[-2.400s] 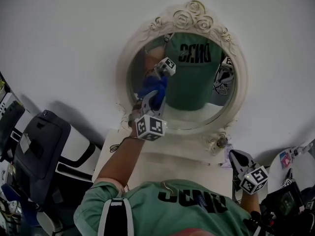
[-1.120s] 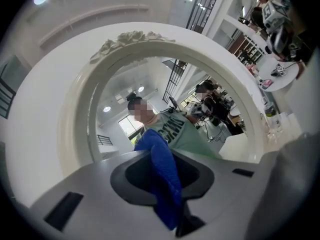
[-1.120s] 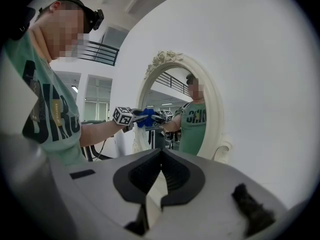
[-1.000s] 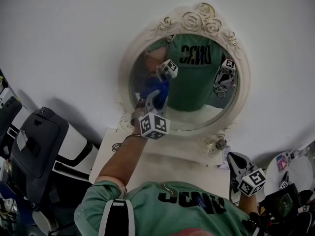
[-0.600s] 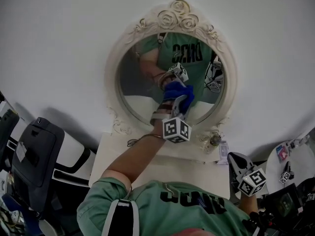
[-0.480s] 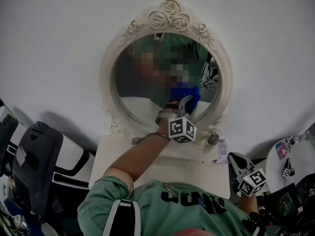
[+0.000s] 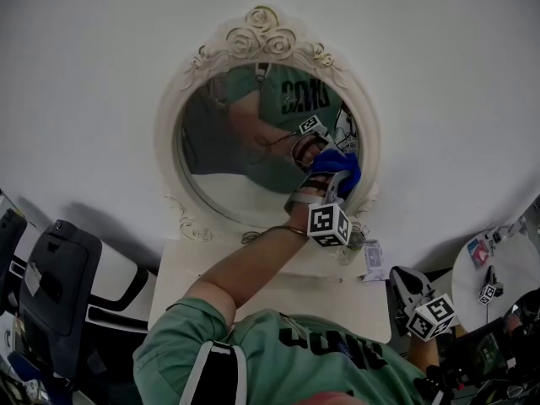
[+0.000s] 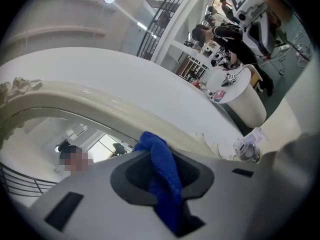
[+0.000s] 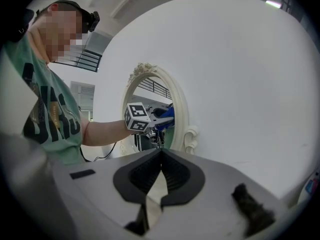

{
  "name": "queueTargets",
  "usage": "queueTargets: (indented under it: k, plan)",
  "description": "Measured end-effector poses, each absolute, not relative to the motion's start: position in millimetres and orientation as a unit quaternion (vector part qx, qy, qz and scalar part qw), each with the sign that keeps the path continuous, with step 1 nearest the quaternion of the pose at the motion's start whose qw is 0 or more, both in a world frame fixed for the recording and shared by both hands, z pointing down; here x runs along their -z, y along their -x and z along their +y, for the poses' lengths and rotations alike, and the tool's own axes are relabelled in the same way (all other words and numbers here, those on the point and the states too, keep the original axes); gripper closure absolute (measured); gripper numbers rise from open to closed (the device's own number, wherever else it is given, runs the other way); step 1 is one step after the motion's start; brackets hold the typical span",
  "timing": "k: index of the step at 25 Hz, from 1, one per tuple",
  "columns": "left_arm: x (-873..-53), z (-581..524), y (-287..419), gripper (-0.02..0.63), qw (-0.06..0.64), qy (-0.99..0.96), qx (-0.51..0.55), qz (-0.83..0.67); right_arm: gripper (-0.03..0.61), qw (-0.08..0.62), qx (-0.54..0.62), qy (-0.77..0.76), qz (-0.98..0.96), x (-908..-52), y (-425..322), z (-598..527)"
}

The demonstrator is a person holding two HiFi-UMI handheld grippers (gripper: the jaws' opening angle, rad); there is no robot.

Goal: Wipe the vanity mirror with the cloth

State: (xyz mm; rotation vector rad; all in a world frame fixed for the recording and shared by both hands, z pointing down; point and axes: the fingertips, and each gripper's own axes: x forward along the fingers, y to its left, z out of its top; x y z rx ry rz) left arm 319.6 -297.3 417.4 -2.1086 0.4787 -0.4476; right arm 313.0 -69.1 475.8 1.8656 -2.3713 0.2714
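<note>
Two grippers noted. Left gripper [image 7: 327,184] up at vanity mirror [image 7: 228,188], centre of frame. Jaws clamped on blue cloth [image 7: 342,167], bunched between them, against glass beside frame's right rim. Right gripper [image 7: 399,275] low at lower right of frame, well apart from mirror. Jaws closed together, tips meeting, nothing held. Mirror upright above white table [image 7: 253,281].
</note>
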Motion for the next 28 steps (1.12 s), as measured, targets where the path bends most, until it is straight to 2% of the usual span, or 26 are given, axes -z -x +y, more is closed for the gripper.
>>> queueTargets:
  k: [5,12,18,22,28]
  plan:
    - [-406,-298,-281,0.523,0.444,0.857,0.160,0.206,0.566,0.055,-0.080,-0.603,-0.791,-470,-305,-78]
    - [-385,-364,-110,0.523,0.376,0.842,0.160,0.353,0.566,0.071,-0.076,-0.574,-0.812,-466,-285,-102]
    - [-410,-403,10,0.523,0.309,0.815,0.191,0.451,0.566,0.088,-0.062,-0.542,-0.833,-459,-253,-124]
    - [-426,-416,49,0.523,0.279,0.808,0.200,0.479,0.566,0.101,-0.059,-0.534,-0.837,-457,-240,-129]
    - [-450,-438,64,0.523,0.251,0.808,0.214,0.488,0.566,0.114,-0.062,-0.541,-0.831,-454,-238,-129]
